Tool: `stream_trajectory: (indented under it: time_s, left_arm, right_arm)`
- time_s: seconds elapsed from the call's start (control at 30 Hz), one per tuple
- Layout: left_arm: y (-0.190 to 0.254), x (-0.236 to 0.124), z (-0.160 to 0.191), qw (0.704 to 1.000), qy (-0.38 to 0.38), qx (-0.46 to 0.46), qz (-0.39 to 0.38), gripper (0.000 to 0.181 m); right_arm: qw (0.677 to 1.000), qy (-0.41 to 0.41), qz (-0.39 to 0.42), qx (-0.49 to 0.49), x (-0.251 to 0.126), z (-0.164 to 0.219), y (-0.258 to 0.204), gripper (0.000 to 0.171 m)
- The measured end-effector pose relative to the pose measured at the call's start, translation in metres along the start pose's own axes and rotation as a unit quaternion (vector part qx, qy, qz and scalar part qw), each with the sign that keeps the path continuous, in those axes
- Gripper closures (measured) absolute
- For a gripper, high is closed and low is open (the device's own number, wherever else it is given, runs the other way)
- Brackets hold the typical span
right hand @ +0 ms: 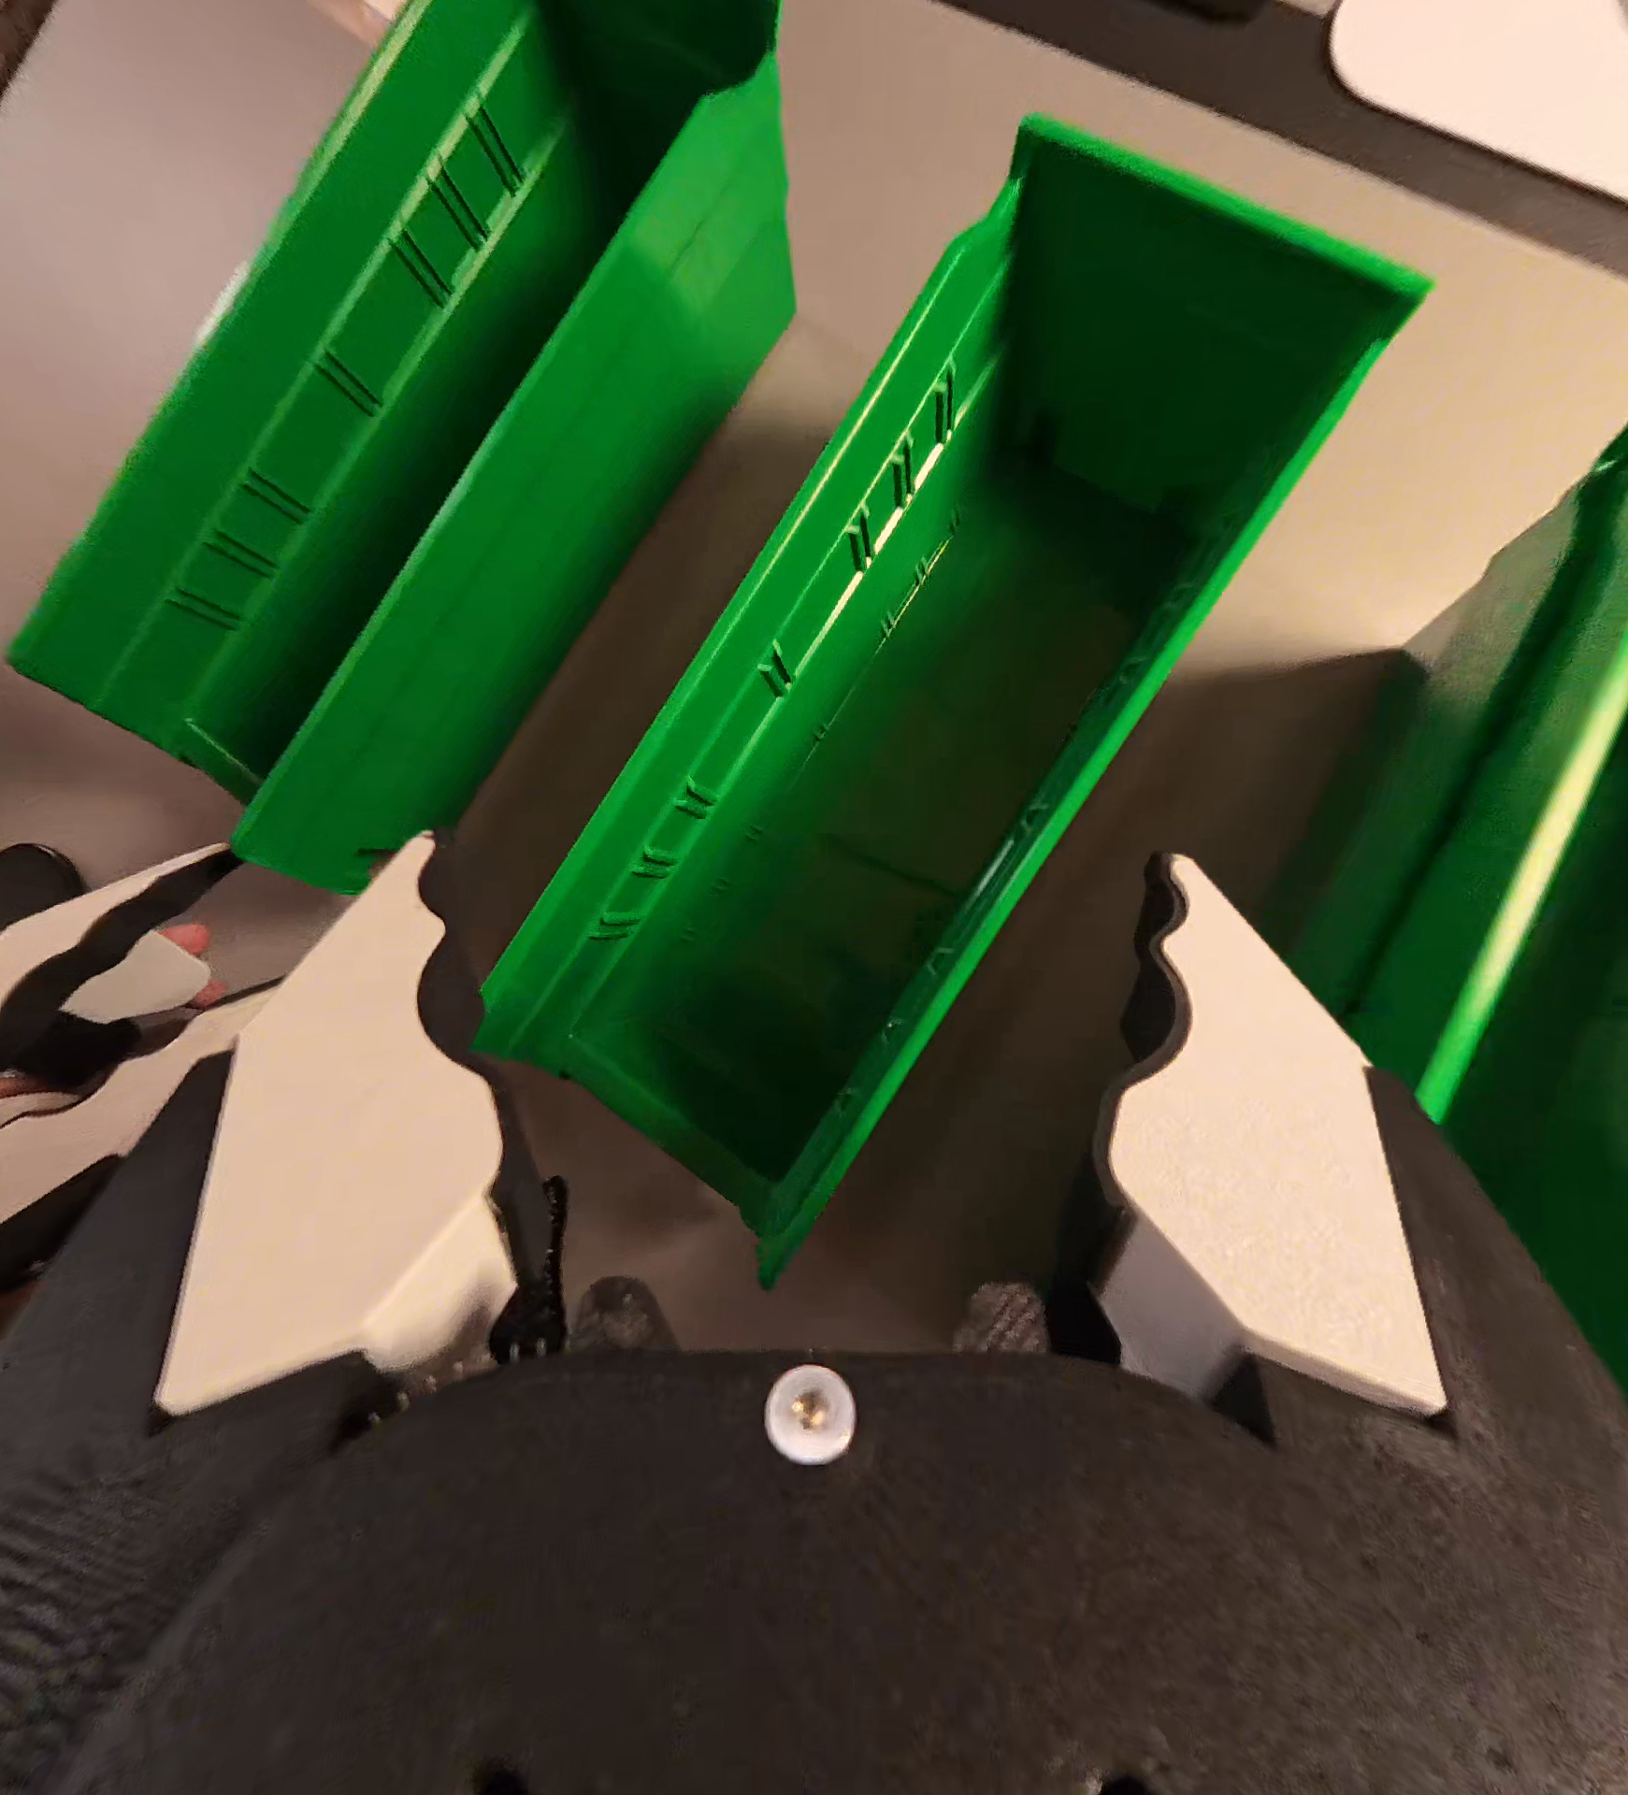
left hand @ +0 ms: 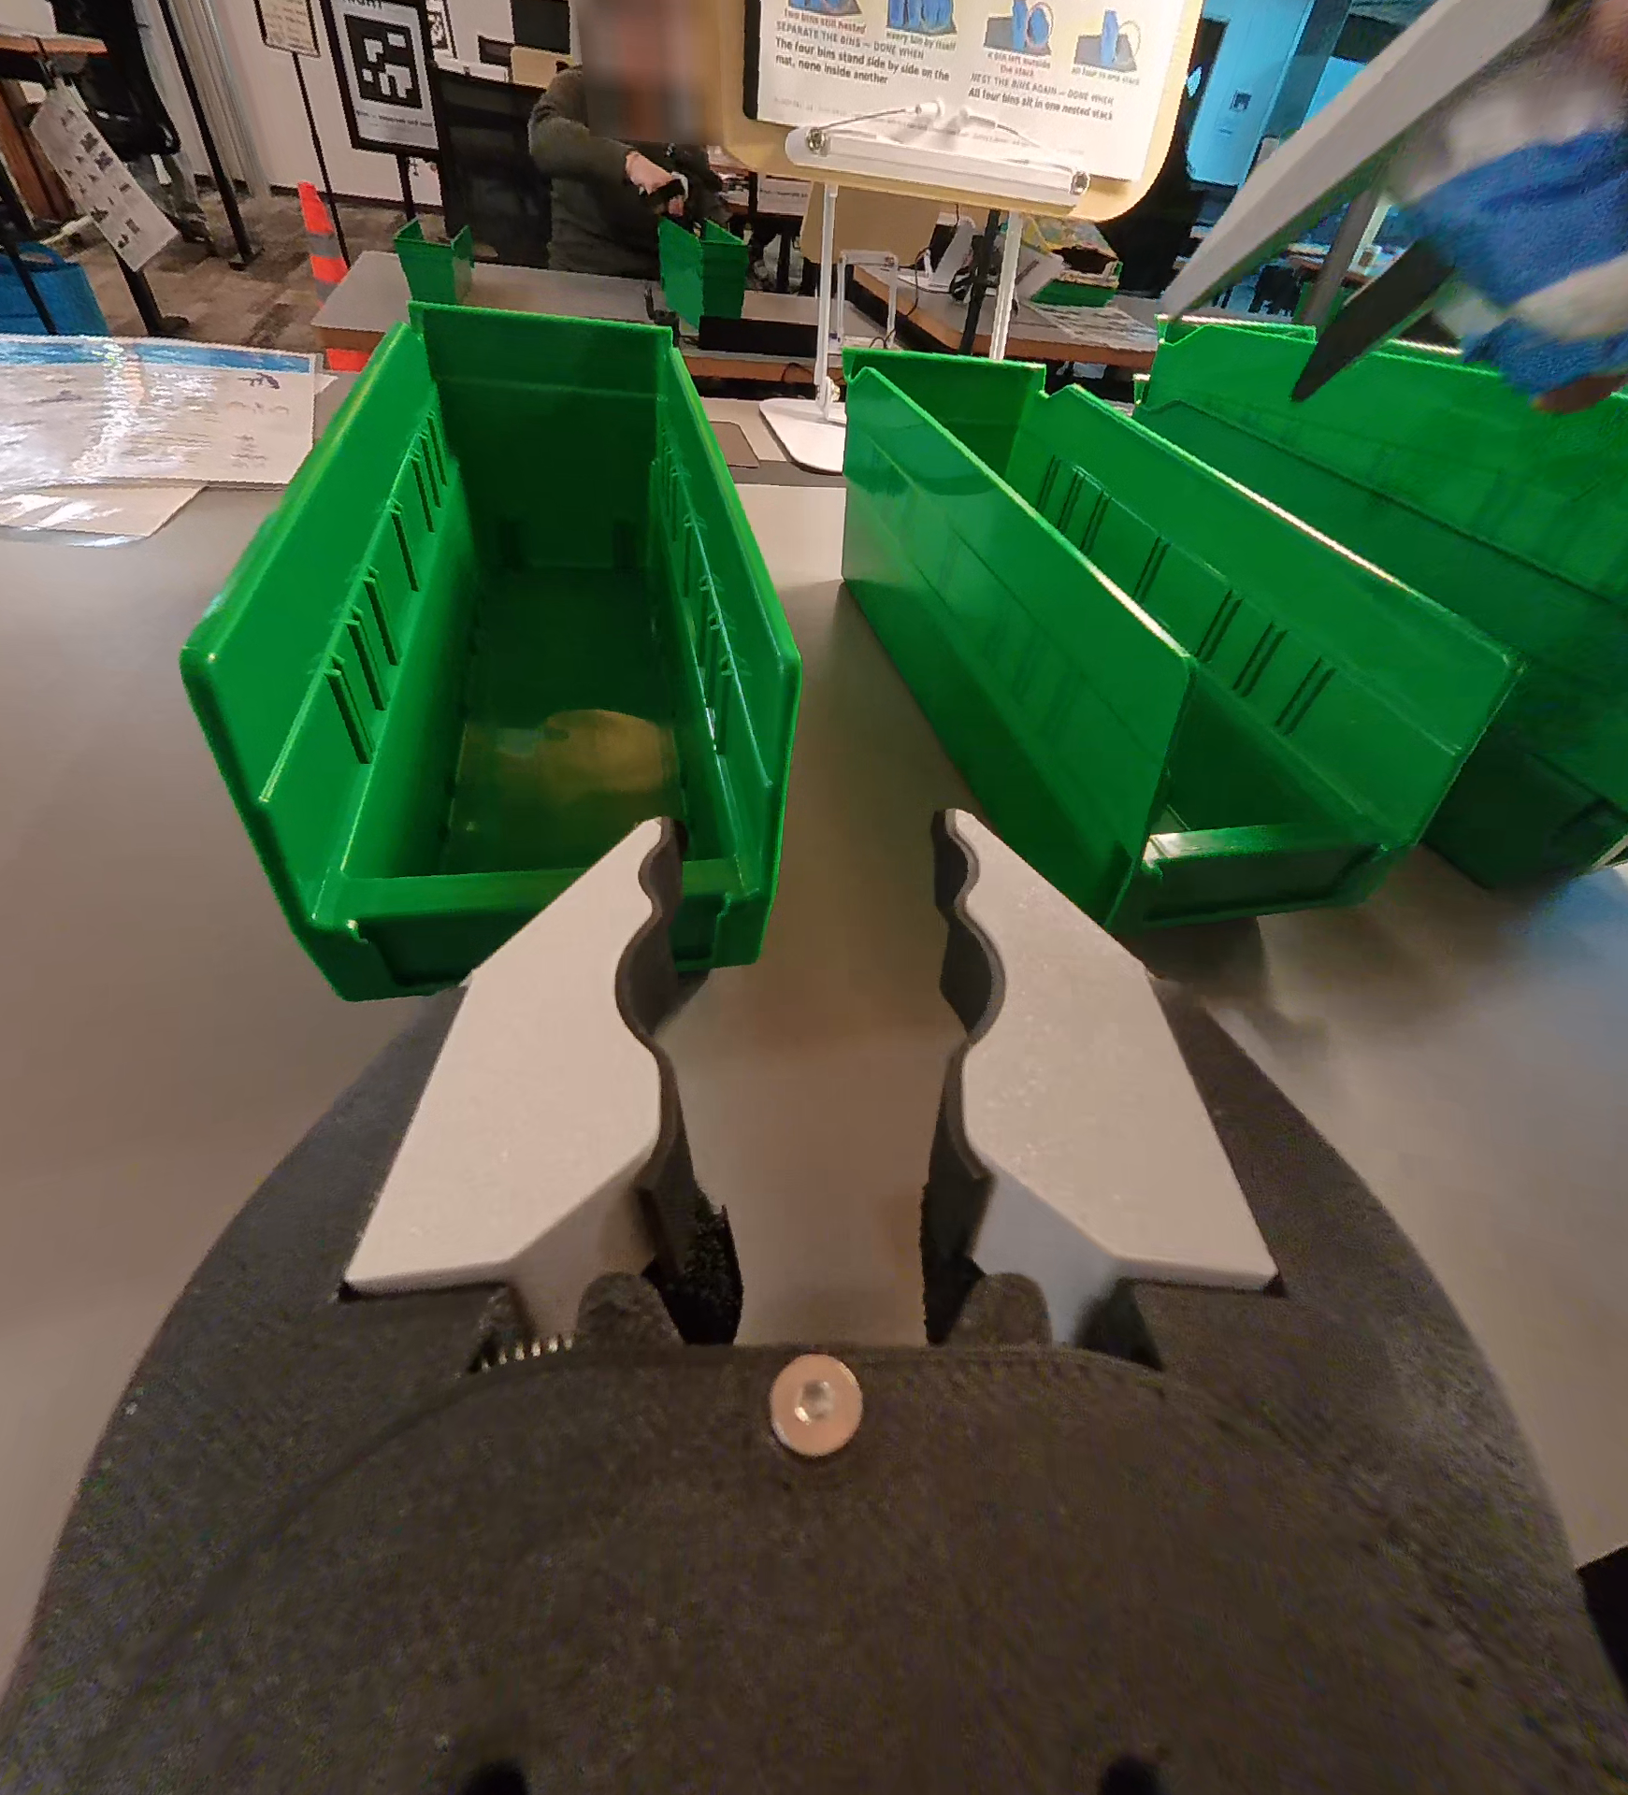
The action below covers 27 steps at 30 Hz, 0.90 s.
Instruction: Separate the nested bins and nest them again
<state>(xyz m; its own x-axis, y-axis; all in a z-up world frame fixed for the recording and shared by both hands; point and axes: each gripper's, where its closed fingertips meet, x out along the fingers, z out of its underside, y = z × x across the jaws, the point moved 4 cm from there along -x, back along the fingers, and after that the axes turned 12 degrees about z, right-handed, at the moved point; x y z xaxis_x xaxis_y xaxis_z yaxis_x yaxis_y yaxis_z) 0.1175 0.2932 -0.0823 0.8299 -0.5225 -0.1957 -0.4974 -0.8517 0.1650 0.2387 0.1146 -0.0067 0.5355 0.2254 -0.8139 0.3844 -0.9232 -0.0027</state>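
Three green bins stand side by side and apart on the grey table (left hand: 62, 777): a left bin (left hand: 499, 631), a middle bin (left hand: 1130, 631) and a right bin (left hand: 1519, 583). I cannot tell whether the right bin holds another. My left gripper (left hand: 805, 826) is open and empty, low over the table, just before the gap between the left and middle bins. My right gripper (right hand: 795, 855) is open and empty, looking down over the near end of the middle bin (right hand: 936, 680). The left bin (right hand: 402, 437) and right bin (right hand: 1567, 874) flank it. The right gripper also shows high up in the left wrist view (left hand: 1247, 340).
Laminated sheets (left hand: 91, 418) lie at the table's far left. A sign stand (left hand: 946, 97) rises from a white base (left hand: 810, 437) behind the bins. A person sits at another table behind, with more green bins (left hand: 703, 272). The left gripper (right hand: 198, 903) shows beside the left bin's near corner.
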Motion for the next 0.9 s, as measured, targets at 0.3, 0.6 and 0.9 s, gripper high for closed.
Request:
stream_trajectory:
  time_s: [0.3, 0.6, 0.9]
  left_arm:
    - [-0.002, 0.001, 0.001, 1.000, -0.003, -0.011, 0.005, 0.130]
    - [-0.002, 0.001, 0.001, 1.000, -0.002, -0.014, 0.007, 0.130]
    - [-0.002, 0.001, 0.001, 1.000, -0.003, -0.018, 0.009, 0.129]
  right_arm:
    - [0.999, -0.045, 0.024, 0.000, 0.042, 0.005, -0.006, 0.024]
    - [0.993, -0.110, 0.031, 0.033, 0.072, 0.011, -0.005, 0.029]
    - [0.993, -0.114, 0.013, 0.026, 0.073, 0.013, -0.005, 0.044]
